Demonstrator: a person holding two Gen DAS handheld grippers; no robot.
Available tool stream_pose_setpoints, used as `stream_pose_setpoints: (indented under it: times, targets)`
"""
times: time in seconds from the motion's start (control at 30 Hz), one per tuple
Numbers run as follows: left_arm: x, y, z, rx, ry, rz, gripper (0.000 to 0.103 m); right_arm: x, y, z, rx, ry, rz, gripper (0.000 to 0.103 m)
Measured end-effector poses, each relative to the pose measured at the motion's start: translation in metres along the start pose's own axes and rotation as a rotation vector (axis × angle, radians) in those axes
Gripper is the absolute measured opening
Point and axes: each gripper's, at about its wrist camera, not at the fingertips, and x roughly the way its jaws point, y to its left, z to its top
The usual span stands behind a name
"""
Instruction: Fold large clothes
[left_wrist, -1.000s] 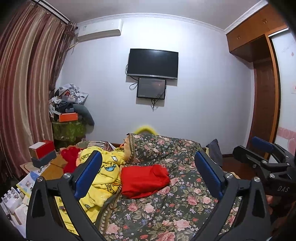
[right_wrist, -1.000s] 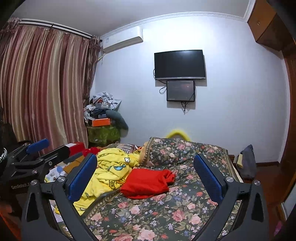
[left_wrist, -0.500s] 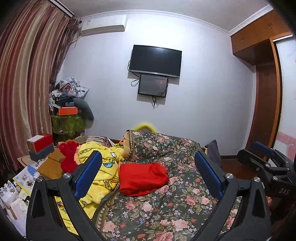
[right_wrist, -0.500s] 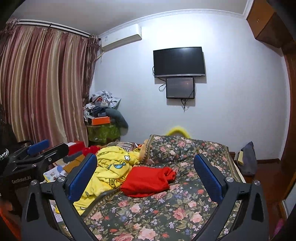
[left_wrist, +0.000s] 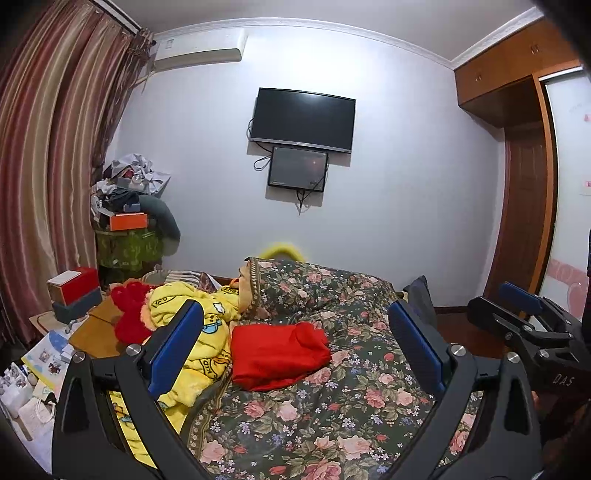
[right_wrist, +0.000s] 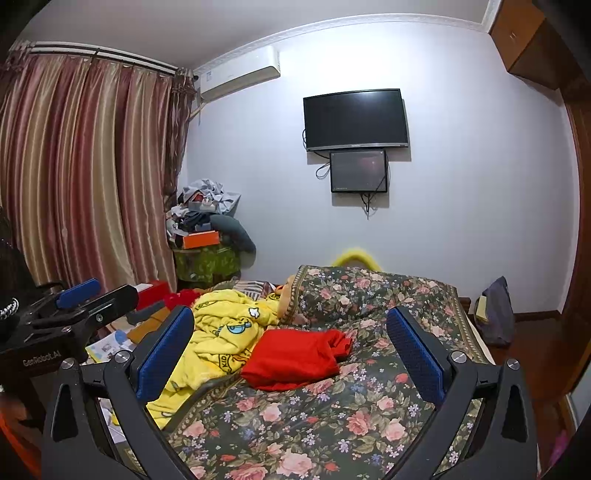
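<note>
A folded red garment (left_wrist: 275, 354) (right_wrist: 295, 356) lies on the dark floral bedspread (left_wrist: 332, 417) (right_wrist: 332, 417), just ahead of both grippers. A crumpled yellow cartoon-print garment (left_wrist: 199, 328) (right_wrist: 225, 332) is heaped to its left. My left gripper (left_wrist: 295, 347) is held above the bed, open, nothing between its blue pads. My right gripper (right_wrist: 291, 350) is likewise open and empty above the bed. Each gripper shows at the edge of the other's view: the right one (left_wrist: 524, 325) on the right, the left one (right_wrist: 77, 310) on the left.
A red fuzzy item (left_wrist: 127, 314) and boxes (left_wrist: 74, 291) sit left of the bed. Piled clutter (right_wrist: 207, 221) stands in the corner by striped curtains (right_wrist: 85, 177). A TV (left_wrist: 303, 118) hangs on the far wall; a wooden wardrobe (left_wrist: 517, 184) is at right.
Both views have drifted slightly, with the room shifting a little in frame. The clothes on the bed have not moved and both grippers stay open.
</note>
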Motion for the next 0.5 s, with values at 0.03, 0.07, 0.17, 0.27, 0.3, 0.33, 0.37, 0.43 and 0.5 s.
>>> stream_pose_setpoints:
  times: [0.03,0.07,0.17,0.27,0.3,0.33,0.37,0.43,0.5]
  targets:
    - [0.0,-0.001,0.0,0.004,0.0,-0.003,0.101,0.0,0.0,0.0,0.0,0.0,-0.001,0.103]
    - [0.0,-0.002,-0.001,0.008,-0.001,-0.007,0.101,0.0,-0.001,0.0,0.0,-0.001,-0.001,0.103]
    - [0.001,-0.006,-0.002,0.021,-0.003,-0.009,0.101,-0.001,-0.001,-0.001,0.003,-0.002,0.0,0.103]
    - [0.001,-0.009,-0.003,0.029,0.003,-0.011,0.101,-0.002,-0.001,-0.001,0.002,-0.004,-0.001,0.103]
    - [0.002,-0.009,-0.003,0.03,0.009,-0.014,0.101,-0.002,-0.002,0.0,0.003,-0.004,0.0,0.103]
    - [0.003,-0.01,-0.003,0.032,0.015,-0.017,0.101,-0.003,-0.002,0.0,0.004,-0.004,0.001,0.103]
    - [0.003,-0.01,-0.002,0.031,0.019,-0.02,0.101,-0.003,-0.002,-0.001,0.004,-0.005,0.0,0.103]
    - [0.004,-0.011,-0.003,0.03,0.021,-0.023,0.101,-0.003,-0.002,0.0,0.005,-0.007,-0.003,0.103]
    - [0.004,-0.012,-0.003,0.03,0.024,-0.027,0.101,-0.003,-0.002,0.001,0.007,-0.009,-0.004,0.103]
